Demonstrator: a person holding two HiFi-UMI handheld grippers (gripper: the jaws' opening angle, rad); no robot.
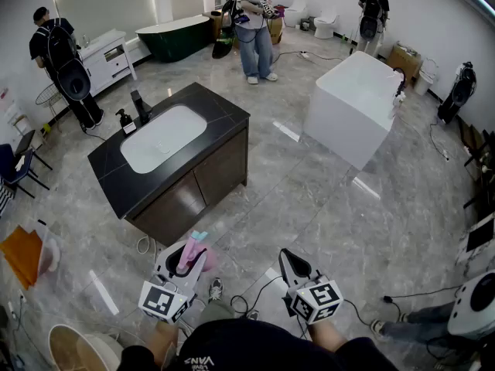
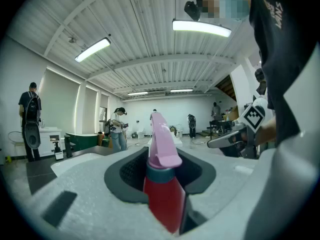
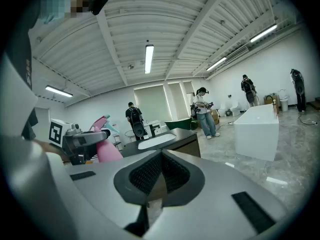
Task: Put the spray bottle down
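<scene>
1. My left gripper (image 1: 188, 261) was closed partway on the spray bottle (image 2: 164, 199), with a pad pressing on each side of its reddish-pink body.
2. The bottle stood upright between the jaws. Its teal collar (image 2: 161, 172) sat above the body and the pink trigger head (image 2: 159, 137) was on top.
3. The bottle rested on no surface. I held it over the grey marbled floor (image 1: 309, 199), close in front of my body and short of the near corner of the black-topped vanity (image 1: 224, 122).
4. My right gripper (image 1: 291, 267) had its jaws fully together, pads meeting, with nothing between them. It was beside the left gripper, apart from it, and tipped slightly downward.
5. In the right gripper view the bottle showed at the left edge, in the other gripper.
6. The vanity carried a white basin (image 1: 164, 139), with a black faucet (image 1: 140, 107) and a soap dispenser (image 1: 124, 121) at its far-left edge.
7. Further off, a white block-shaped cabinet (image 1: 352, 103) stood to the right and a dark green bathtub (image 1: 176, 35) by the far wall. Three people stood at the far side of the room.
</scene>
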